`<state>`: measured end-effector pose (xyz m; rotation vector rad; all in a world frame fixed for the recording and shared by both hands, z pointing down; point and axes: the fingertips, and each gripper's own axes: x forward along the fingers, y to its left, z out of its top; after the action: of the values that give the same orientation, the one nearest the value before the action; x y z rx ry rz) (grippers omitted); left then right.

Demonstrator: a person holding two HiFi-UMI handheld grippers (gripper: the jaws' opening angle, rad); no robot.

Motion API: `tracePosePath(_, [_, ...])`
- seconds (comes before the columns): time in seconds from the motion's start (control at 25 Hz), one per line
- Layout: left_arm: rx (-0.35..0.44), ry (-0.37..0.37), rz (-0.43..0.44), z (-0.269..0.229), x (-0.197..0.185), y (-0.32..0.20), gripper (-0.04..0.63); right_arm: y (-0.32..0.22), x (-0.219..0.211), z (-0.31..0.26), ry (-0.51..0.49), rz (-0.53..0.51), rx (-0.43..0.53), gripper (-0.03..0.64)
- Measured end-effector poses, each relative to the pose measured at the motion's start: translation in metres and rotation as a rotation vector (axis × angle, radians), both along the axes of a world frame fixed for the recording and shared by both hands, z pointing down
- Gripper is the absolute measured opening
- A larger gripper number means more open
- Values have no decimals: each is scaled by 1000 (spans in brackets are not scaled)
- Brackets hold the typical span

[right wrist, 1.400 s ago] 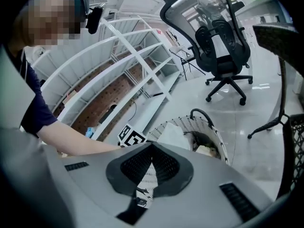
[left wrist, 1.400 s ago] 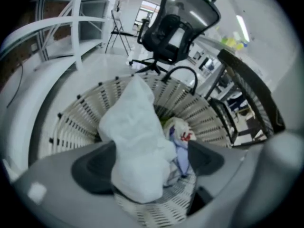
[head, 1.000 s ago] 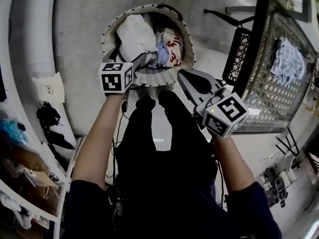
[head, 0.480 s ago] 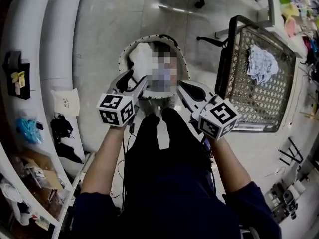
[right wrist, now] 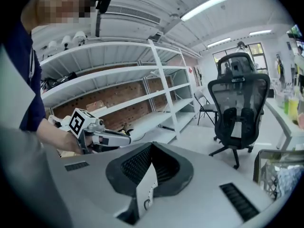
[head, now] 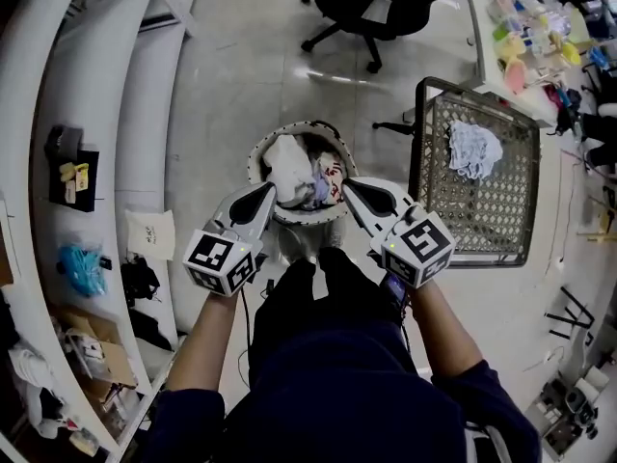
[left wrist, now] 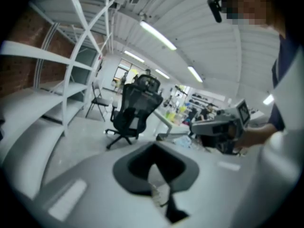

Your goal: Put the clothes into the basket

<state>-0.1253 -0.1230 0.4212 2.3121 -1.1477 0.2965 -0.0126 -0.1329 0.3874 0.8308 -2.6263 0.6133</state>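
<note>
A round white wicker basket (head: 254, 165) stands on the floor in front of the person's feet, holding several clothes (head: 288, 167), white, pale blue and red-patterned. Both grippers are held high above its near rim. My left gripper (head: 269, 189) has just been closing and is now shut with nothing between its jaws; in the left gripper view the left gripper (left wrist: 158, 150) points out level over the room. My right gripper (head: 347, 183) is shut and empty too, and the right gripper (right wrist: 151, 148) looks toward the shelves. A pale blue cloth (head: 474, 149) lies in the wire cart (head: 482, 220).
The wire cart stands right of the basket. A black office chair (head: 386, 8) is beyond it. White shelving (head: 87, 143) with boxes and bags runs along the left. A desk with small items (head: 540, 27) is at the far right.
Both grippers have risen well clear of the basket, which now looks smaller and farther below. The left jaws went from wide open over the clothes to shut. The right jaws stayed shut.
</note>
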Motion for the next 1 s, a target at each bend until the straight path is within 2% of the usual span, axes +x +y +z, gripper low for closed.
tracePosePath(0.4, [258, 30, 49, -128, -12, 11, 3, 11, -25, -103, -13, -35, 216, 6])
tracePosePath(0.6, [313, 23, 80, -161, -12, 24, 3, 31, -34, -138, -54, -23, 224, 6])
tracePosePath(1.0, [394, 4, 66, -203, -10, 19, 3, 25, -22, -175, -79, -27, 289, 6])
